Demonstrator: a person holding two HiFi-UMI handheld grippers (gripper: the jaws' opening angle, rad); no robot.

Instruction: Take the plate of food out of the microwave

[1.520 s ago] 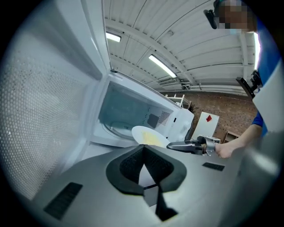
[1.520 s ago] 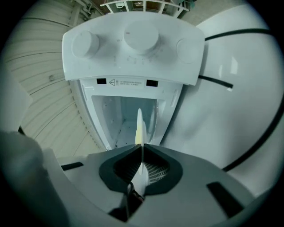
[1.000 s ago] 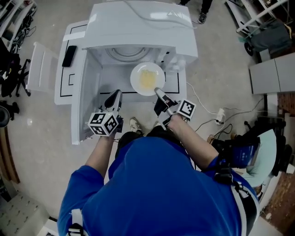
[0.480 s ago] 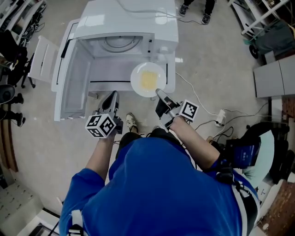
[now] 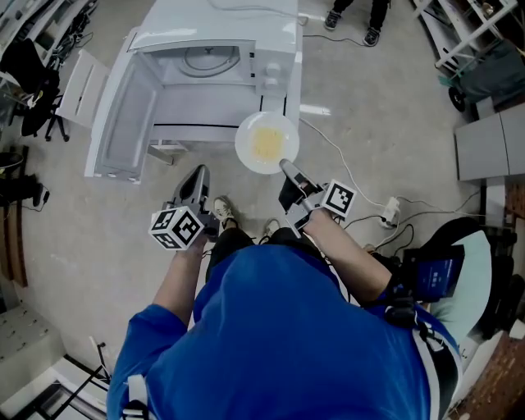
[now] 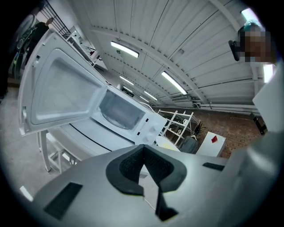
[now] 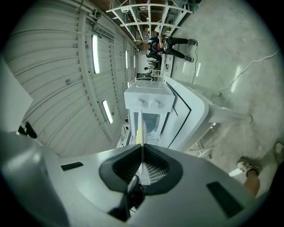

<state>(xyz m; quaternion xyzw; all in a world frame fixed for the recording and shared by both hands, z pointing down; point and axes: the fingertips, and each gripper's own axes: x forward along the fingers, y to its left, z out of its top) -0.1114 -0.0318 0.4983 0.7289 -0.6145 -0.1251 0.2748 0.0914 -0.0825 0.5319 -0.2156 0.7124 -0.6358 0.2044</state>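
Right gripper pinches rim of plate of food, outside microwave; keep it level and slow, since one-edge grip may tip.

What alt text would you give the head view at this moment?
Seen from above, a person in a blue top holds a white plate of yellow food by its rim in the right gripper, just in front of an open white microwave. The left gripper holds nothing beside it, above the floor.
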